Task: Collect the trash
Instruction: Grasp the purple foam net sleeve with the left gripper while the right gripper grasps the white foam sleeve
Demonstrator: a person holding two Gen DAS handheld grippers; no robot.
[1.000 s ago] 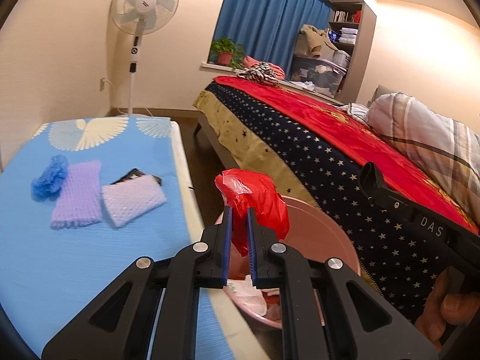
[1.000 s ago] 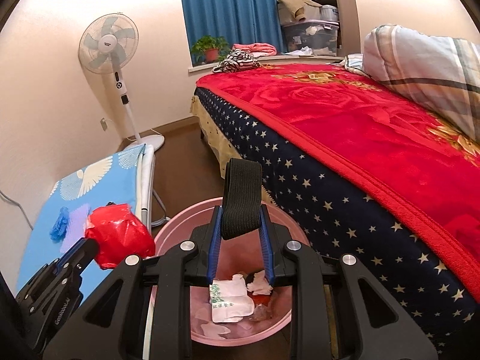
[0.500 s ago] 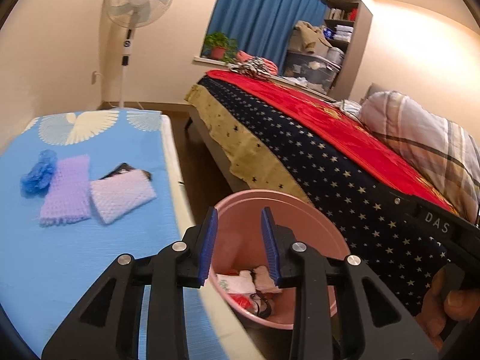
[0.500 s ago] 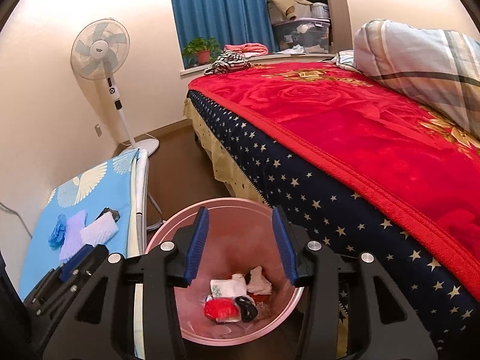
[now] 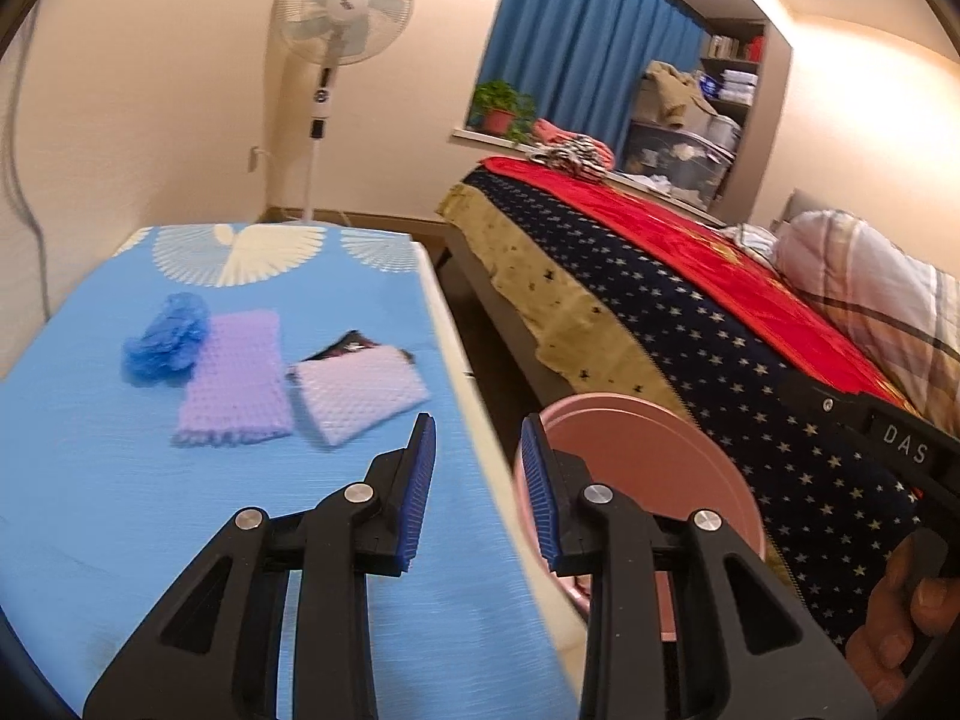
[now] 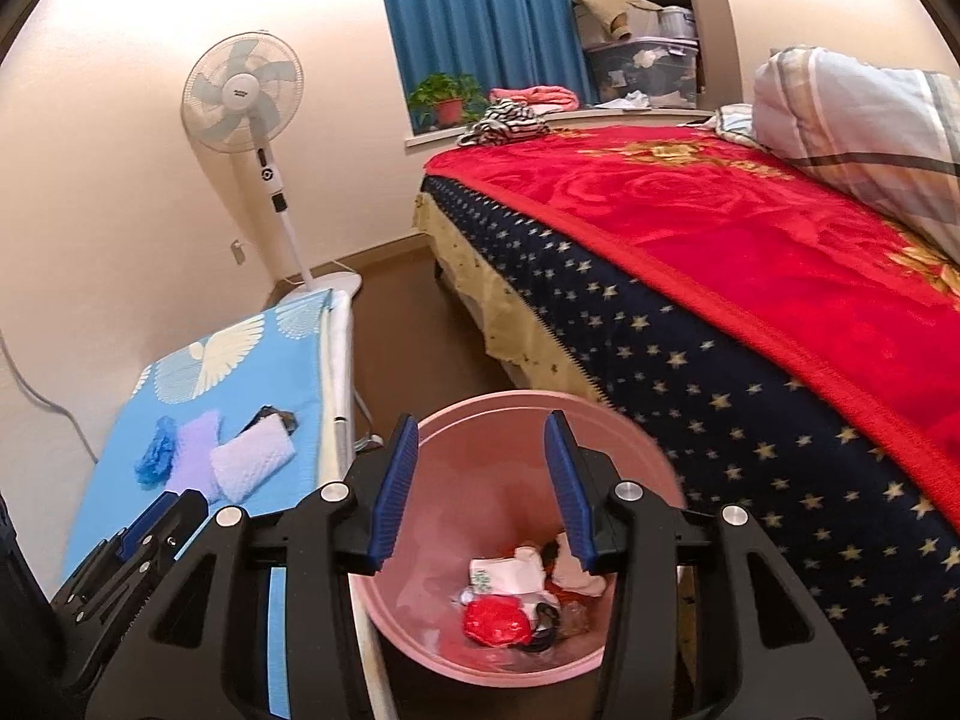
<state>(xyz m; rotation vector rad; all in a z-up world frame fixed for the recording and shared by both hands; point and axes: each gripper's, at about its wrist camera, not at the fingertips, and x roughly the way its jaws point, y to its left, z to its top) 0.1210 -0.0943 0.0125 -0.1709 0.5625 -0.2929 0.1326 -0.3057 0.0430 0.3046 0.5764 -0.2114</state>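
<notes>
The pink bin (image 6: 510, 401) stands on the floor between the bed and the low blue table (image 5: 120, 510). Inside it lie a red plastic bag (image 6: 495, 621), white paper scraps (image 6: 510, 573) and a black band (image 6: 543, 618). My right gripper (image 6: 481, 420) hangs open and empty over the bin. My left gripper (image 5: 477, 423) is open and empty above the table's right edge, with the bin (image 5: 660, 450) just to its right. On the table lie a blue crumpled wad (image 5: 165, 339), a purple foam sheet (image 5: 237, 378), a white foam pouch (image 5: 360, 390) and a black wrapper (image 5: 348, 345) under it.
A bed with a red blanket (image 6: 750, 240) and starred navy side fills the right. A plaid pillow (image 6: 858, 120) lies at its head. A standing fan (image 5: 342, 6) is at the far wall behind the table. A hand (image 5: 900, 630) holds the right gripper's handle.
The left gripper let go of the red bag and the right let go of the black band; both now lie in the bin. The left gripper then swung left over the table edge.
</notes>
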